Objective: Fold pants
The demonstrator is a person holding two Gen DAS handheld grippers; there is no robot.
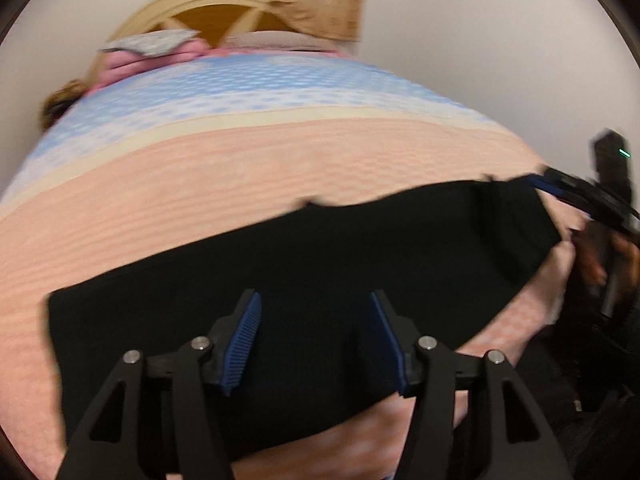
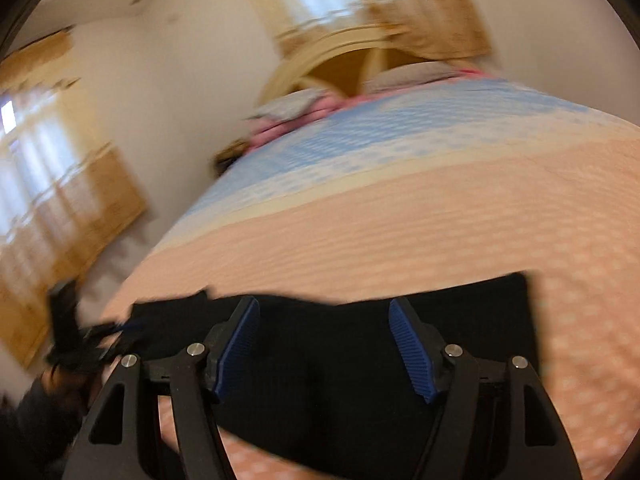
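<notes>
Pants [image 1: 304,264] are spread long-axis crosswise on bed [image 1: 240,168], just ahead of left gripper [image 1: 316,340] and right gripper [image 2: 324,348], both released.

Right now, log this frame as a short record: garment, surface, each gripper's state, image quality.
garment: black pants lying flat, apparently folded
surface: bedspread, pink zone near, blue zone toward the headboard
left gripper: open, over the pants, nothing held
right gripper: open, over the pants, nothing held
image quality: motion blur in both views
</notes>
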